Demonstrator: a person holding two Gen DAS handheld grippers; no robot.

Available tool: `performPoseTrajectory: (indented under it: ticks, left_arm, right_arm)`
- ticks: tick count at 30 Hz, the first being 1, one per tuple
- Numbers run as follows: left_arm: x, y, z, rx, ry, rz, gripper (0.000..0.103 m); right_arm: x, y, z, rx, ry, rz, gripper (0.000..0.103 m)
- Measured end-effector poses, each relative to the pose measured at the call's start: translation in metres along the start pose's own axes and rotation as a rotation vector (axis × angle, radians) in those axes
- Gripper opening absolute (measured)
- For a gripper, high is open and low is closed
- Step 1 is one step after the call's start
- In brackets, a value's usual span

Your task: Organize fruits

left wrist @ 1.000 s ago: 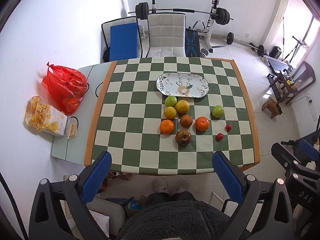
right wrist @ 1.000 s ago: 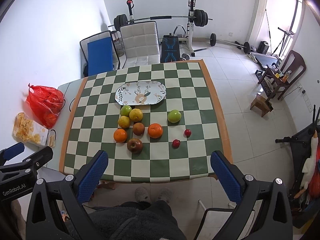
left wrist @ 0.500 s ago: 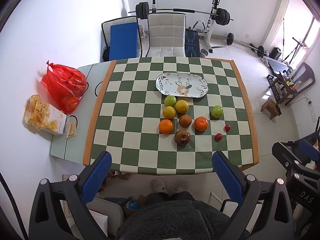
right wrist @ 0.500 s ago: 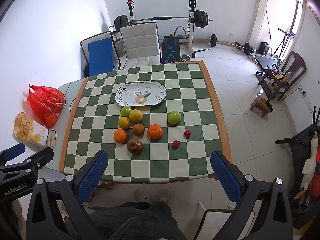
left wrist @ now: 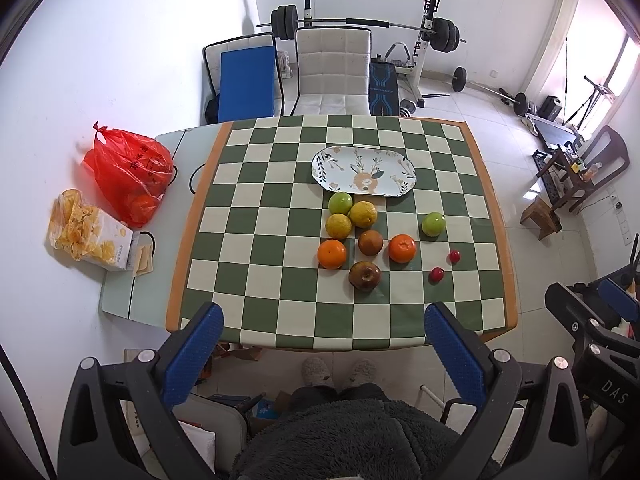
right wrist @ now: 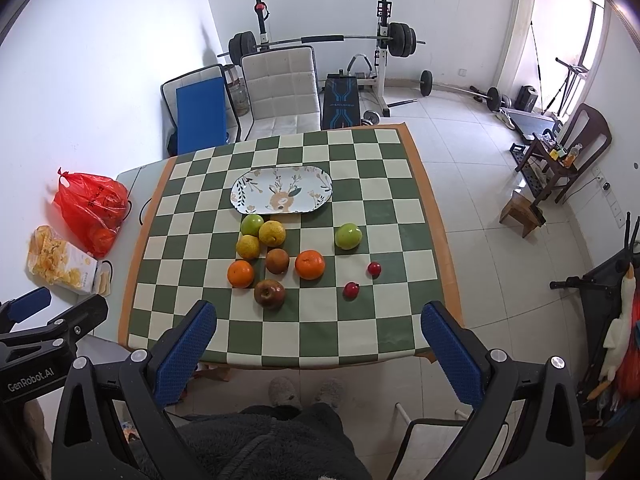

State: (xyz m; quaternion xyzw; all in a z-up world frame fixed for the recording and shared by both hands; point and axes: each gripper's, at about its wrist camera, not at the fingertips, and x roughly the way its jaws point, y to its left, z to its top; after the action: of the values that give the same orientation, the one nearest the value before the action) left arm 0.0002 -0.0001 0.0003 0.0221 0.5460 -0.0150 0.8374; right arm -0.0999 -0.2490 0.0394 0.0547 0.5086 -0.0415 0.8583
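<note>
Several fruits lie on the green checked table [left wrist: 256, 280]: a red-brown apple [left wrist: 364, 275] [right wrist: 269, 293], two oranges [left wrist: 331, 254] [left wrist: 402, 248], a brown fruit [left wrist: 370, 242], two yellow citrus [left wrist: 338, 226], a green fruit [left wrist: 340, 202], a green apple [left wrist: 434, 223] [right wrist: 348, 236] and two small red fruits [left wrist: 437, 274] [right wrist: 351, 290]. An oval patterned plate [left wrist: 363, 171] [right wrist: 281, 189] lies empty behind them. My left gripper [left wrist: 320, 344] and right gripper [right wrist: 316, 340] are open and empty, held high above the table's near edge.
A red plastic bag [left wrist: 128, 172] and a box with a snack bag [left wrist: 90, 236] sit on the grey side surface at the left. A white chair [left wrist: 332, 68], a blue panel [left wrist: 246, 80] and a weight bench stand behind the table. My legs show below.
Both views have shifted slightly; the table sits a little higher in each view. The fruits and plate have not moved. Both grippers stay open.
</note>
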Motion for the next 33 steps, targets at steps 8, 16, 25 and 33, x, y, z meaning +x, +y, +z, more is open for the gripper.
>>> performPoseTrajectory:
  ticks: [8,16,25,33]
  left_arm:
    - [0.000,0.000,0.000,-0.002,-0.006,0.002,0.103]
    - [0.000,0.000,0.001,-0.003,-0.006,0.000,0.103]
    - [0.001,0.000,0.001,-0.003,-0.008,-0.001,0.103]
    - [0.018,-0.005,0.032,-0.008,-0.058,0.108,0.103]
  right_arm:
    - [-0.001,0.001,0.000,-0.001,-0.002,0.001,0.103]
    - [-0.001,0.001,0.000,0.000,-0.002,0.000,0.103]
    - [-0.001,0.001,-0.001,-0.001,-0.005,0.002,0.103]
    - [0.006,-0.001,0.007,0.049,-0.027,0.040,0.103]
